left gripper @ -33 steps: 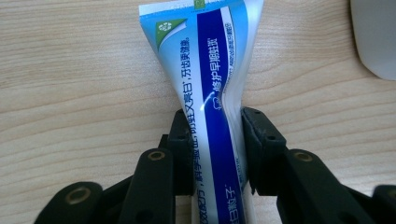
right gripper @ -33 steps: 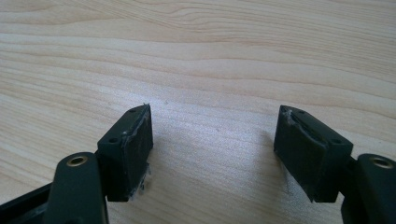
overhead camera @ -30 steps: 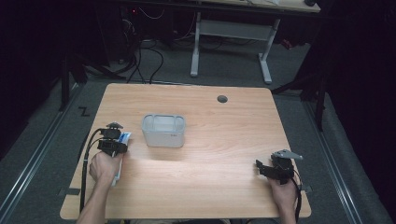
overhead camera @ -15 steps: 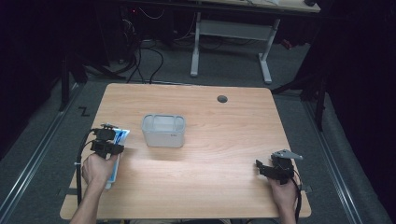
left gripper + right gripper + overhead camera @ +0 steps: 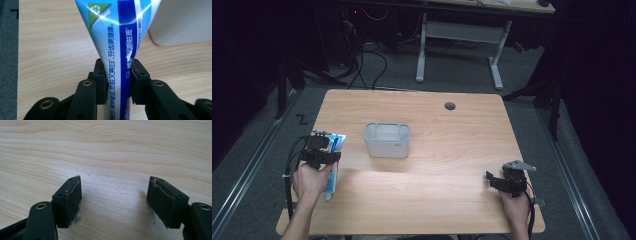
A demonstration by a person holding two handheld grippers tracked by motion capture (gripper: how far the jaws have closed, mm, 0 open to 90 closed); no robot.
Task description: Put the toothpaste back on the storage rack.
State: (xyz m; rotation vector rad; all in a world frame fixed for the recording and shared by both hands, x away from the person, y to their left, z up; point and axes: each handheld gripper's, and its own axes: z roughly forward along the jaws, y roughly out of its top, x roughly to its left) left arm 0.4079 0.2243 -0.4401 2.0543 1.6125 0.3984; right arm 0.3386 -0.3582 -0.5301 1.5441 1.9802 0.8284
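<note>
tube [image 5: 332, 165] lifted since earlier | wooden table [image 5: 452, 150] | dark room

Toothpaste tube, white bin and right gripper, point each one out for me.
toothpaste tube [image 5: 117, 45], left gripper view, blue printed body above the pads.
white bin [image 5: 387, 148], high view, front wall.
right gripper [image 5: 113, 200], right gripper view, midway between its open fingertips.

We hold the left hand-held gripper [image 5: 323, 148] near the desk's left edge, jaws clamped | our right hand-held gripper [image 5: 507, 181] near the front-right corner, jaws apart.
</note>
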